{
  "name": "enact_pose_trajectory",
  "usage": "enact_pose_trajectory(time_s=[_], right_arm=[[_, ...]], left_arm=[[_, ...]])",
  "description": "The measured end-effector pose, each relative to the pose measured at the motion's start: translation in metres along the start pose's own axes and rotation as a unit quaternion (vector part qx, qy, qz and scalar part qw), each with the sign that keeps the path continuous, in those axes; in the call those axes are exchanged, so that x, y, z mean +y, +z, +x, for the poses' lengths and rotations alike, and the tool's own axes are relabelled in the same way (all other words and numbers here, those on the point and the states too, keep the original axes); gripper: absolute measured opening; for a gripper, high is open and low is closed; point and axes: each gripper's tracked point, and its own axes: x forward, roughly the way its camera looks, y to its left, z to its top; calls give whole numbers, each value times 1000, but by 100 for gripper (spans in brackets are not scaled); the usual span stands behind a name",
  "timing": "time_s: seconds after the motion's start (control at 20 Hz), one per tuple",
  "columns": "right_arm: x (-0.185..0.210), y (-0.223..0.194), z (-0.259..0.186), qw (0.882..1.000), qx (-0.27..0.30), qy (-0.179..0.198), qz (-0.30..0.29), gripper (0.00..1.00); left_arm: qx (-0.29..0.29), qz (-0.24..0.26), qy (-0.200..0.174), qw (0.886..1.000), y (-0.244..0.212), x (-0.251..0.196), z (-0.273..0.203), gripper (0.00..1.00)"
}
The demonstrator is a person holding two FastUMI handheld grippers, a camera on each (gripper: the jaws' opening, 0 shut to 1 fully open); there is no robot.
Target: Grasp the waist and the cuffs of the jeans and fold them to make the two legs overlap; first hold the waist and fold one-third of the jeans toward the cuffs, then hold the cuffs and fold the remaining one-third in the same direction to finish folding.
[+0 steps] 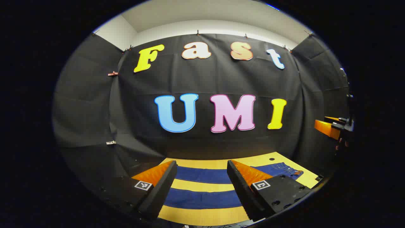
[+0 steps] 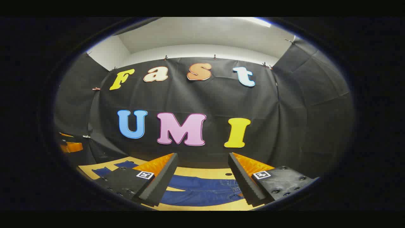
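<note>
The soft, floppy jeans [image 1: 202, 175] lay flat on the surface [image 1: 202, 215], both tools [image 1: 201, 190] [image 2: 202, 180] spread wide above, best grabbed at waist and cuffs.

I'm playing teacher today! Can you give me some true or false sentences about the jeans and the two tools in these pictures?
1. The jeans lie spread flat on the yellow table. True.
2. The left tool is squeezing a trouser leg. False: its fingers stand apart, with nothing between them.
3. The two legs lie side by side with a strip of table between them. True.
4. The right tool is clamped on the waist. False: it is open, and the waist lies untouched.
5. The jeans are already folded in thirds. False: they lie unfolded.
</note>
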Motion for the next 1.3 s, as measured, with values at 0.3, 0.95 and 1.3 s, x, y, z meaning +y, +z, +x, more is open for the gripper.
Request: enact_pose_trajectory(time_s=[0.3, 0.95, 1.3], right_arm=[[-16, -35, 27, 999, 35, -11, 17, 94], [34, -29, -6, 997, 37, -61, -6, 100], [67, -21, -35, 997, 24, -69, -27, 97]], left_arm=[[6, 13, 24, 1000, 2, 9, 22, 99], [29, 3, -43, 999, -36, 37, 36, 99], [30, 2, -59, 998, -58, 86, 40, 99]])
